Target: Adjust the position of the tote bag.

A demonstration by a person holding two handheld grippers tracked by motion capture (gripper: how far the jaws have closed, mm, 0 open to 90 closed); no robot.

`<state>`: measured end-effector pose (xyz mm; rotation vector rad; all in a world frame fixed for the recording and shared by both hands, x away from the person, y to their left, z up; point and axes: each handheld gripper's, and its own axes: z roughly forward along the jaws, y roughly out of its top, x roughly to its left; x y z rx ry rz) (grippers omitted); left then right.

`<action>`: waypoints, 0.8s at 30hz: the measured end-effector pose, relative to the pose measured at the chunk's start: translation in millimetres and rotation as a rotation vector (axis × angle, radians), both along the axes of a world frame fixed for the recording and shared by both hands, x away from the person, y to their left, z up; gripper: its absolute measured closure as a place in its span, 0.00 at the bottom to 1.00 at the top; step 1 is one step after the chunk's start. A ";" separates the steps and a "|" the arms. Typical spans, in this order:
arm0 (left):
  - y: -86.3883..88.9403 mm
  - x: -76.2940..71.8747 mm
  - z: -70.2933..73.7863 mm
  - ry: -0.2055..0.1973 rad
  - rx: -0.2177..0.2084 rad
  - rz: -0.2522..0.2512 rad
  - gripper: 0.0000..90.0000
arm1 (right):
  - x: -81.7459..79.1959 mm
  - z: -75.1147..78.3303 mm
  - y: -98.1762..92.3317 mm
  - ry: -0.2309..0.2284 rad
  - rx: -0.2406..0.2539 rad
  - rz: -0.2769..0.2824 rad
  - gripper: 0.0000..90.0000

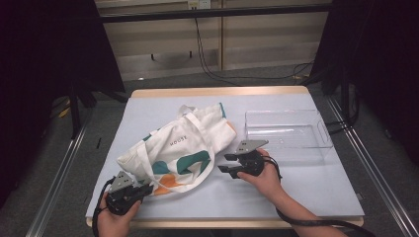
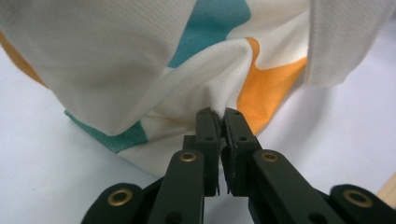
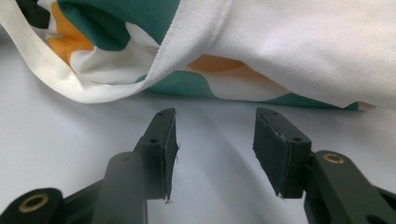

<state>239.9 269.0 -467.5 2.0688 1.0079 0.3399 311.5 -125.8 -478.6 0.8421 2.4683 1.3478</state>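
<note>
The left gripper (image 1: 143,190), nearest the camera at the table's front edge, has its jaws pressed together on a pleat of the bag (image 1: 180,150), and its own view shows white and orange cloth bunched into the nip between the pads (image 2: 208,126). The bag lies slumped on the middle of the table (image 1: 296,197), its long axis running on a slant from that pinched near-left corner away toward the far right, where its mouth and handles (image 1: 190,112) lie. So the cloth is held at its near, low end, and the free length stretches away from the left hand (image 1: 114,222). The right gripper (image 1: 228,163) sits just beside the bag's right-hand edge, pointing leftward at it, jaws spread and holding nothing; in its own view the bare table shows between the two pads (image 3: 275,154) and the bag's hem (image 3: 187,60) lies close ahead, apart from them. I judge that the coming move turns on this gap: the right hand (image 1: 267,177) is the nearer one to the bag's open side and would need to go forward, across the bag's axis, to take the edge. Beyond it, at the far right, stands a clear tray (image 1: 323,133), apart from the bag.
</note>
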 end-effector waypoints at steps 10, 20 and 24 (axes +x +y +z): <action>6.4 5.4 -0.5 -0.003 0.005 0.001 0.96 | 7.5 0.5 17.5 -0.009 -0.009 -0.028 0.54; 10.2 10.9 0.2 -0.002 0.014 0.005 0.96 | 10.1 0.0 8.3 -0.010 -0.001 -0.116 0.45; 11.9 11.7 0.2 -0.002 0.008 0.006 0.96 | 12.9 2.5 8.2 -0.023 -0.010 -0.125 0.42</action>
